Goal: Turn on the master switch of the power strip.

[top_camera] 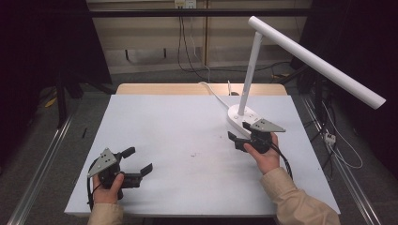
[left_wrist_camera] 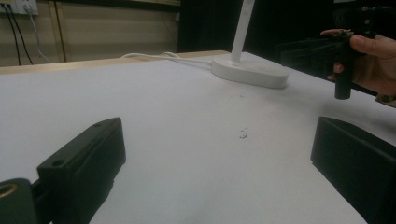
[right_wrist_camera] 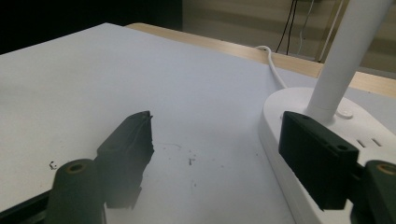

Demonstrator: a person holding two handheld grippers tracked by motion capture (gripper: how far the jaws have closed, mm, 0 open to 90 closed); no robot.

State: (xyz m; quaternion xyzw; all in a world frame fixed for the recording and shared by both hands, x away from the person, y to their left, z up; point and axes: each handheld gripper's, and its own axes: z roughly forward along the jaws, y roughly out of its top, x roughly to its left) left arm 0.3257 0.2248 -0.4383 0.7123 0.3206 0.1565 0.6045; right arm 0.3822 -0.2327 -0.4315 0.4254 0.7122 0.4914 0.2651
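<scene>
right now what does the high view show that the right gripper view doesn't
High view alone: the white desk lamp's long tubular head slanting overhead, the left hand-held gripper open near the table's front left, and both beige sleeves.

Right gripper view alone: slots and a round button on the lamp's white oval base, with one black jaw over that base and the other over bare table.

Both: the white tabletop, the lamp's upright pole, its white cord, and the open right hand-held gripper.
</scene>
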